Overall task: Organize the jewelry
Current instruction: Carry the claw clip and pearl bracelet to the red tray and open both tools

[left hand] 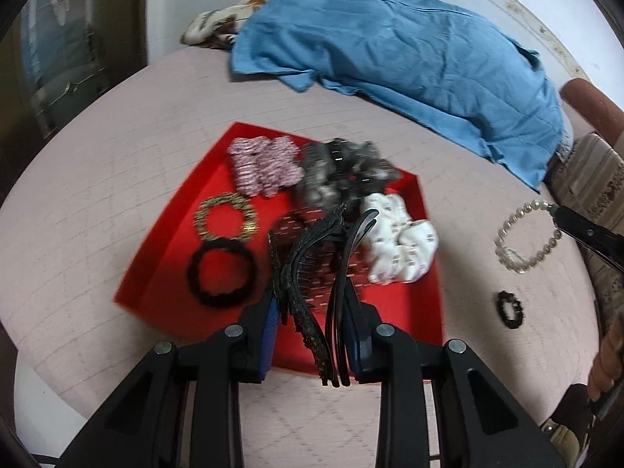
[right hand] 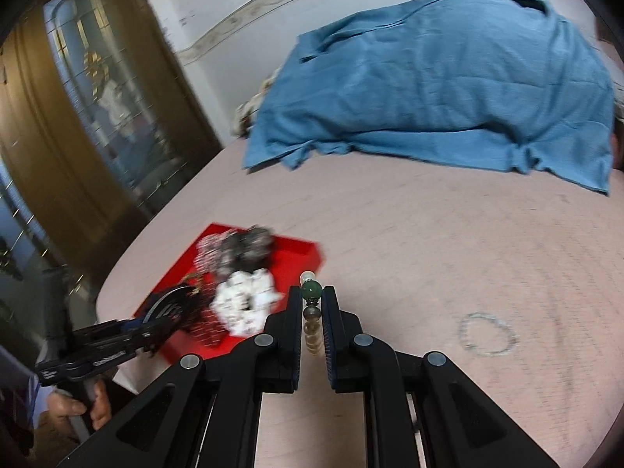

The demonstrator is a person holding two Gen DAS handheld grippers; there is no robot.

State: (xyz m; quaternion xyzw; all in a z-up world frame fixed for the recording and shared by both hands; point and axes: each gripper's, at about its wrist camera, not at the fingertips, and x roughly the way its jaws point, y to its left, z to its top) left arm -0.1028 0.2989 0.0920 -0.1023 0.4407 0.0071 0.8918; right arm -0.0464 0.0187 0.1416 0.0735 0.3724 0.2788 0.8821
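Jewelry and hair accessories are gathered in a shallow red rectangular tray (left hand: 171, 257) set on a pink quilted bed surface (left hand: 117, 148). Inside the tray are seen a pink-and-white striped scrunchie (left hand: 265, 169), a grey patterned scrunchie (left hand: 331, 175), a white printed scrunchie (left hand: 401, 245), a gold beaded hair tie (left hand: 226, 216) and a black fuzzy hair tie (left hand: 222, 275). A bundle of black plastic headbands (left hand: 312, 273) is clamped between the jaws of the left gripper (left hand: 312, 331), held above the tray's near edge. A pearl bead bracelet with a green bead (right hand: 311, 292) is pinched by the closed jaws of the right gripper (right hand: 311, 312), raised to the right of the tray. A small black beaded ring (left hand: 510, 309) and a faint clear bead bracelet (right hand: 487, 333) are left on the bed. A crumpled blue cloth (right hand: 429, 89) is spread at the far side.
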